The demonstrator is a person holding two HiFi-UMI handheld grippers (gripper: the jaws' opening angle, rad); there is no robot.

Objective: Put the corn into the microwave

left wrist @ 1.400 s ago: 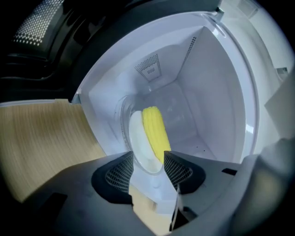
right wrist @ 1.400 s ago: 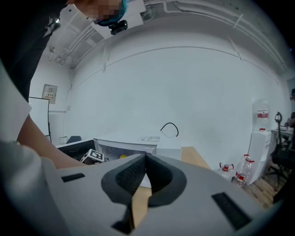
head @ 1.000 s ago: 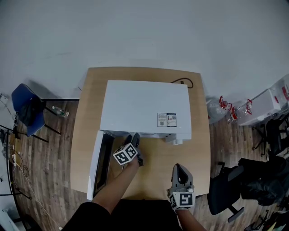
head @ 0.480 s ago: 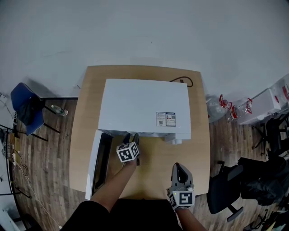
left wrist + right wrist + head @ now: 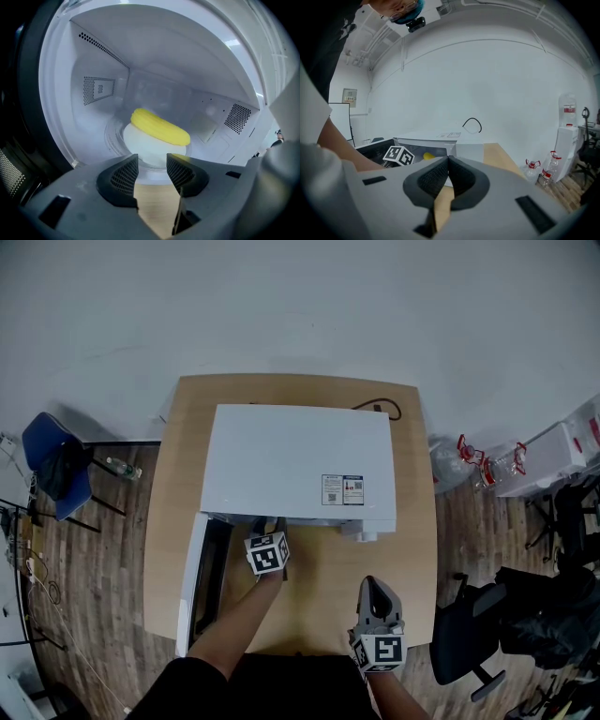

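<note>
resting on a white dish (image 5: 143, 146) in the middle of the microwave (image 5: 298, 457) cavity, the corn (image 5: 159, 126) is already where the task wants it, so the placing itself looks done. the left hand-held gripper (image 5: 152, 164) sits at the cavity mouth with its jaws apart and nothing between them. the dish shows just beyond the tips and, as far as i can tell, does not touch them. the right hand-held gripper (image 5: 372, 585) hovers over the bench (image 5: 323, 592) near its front edge, jaws pressed together on nothing.

what is left, by my reading, is to draw the left one out and perhaps swing the door (image 5: 200, 587) shut, though the task sentence does not ask for that.

room for moving: the door stands open to the left of the cavity, alongside the left forearm, so a pull-back wants to come straight toward the person rather than leftward. the cavity roof and side walls close round the left jaws. the bench strip in front of the microwave carries nothing between the two hand-held grippers. the microwave nearly fills the bench top, with only narrow margins at its sides.
</note>
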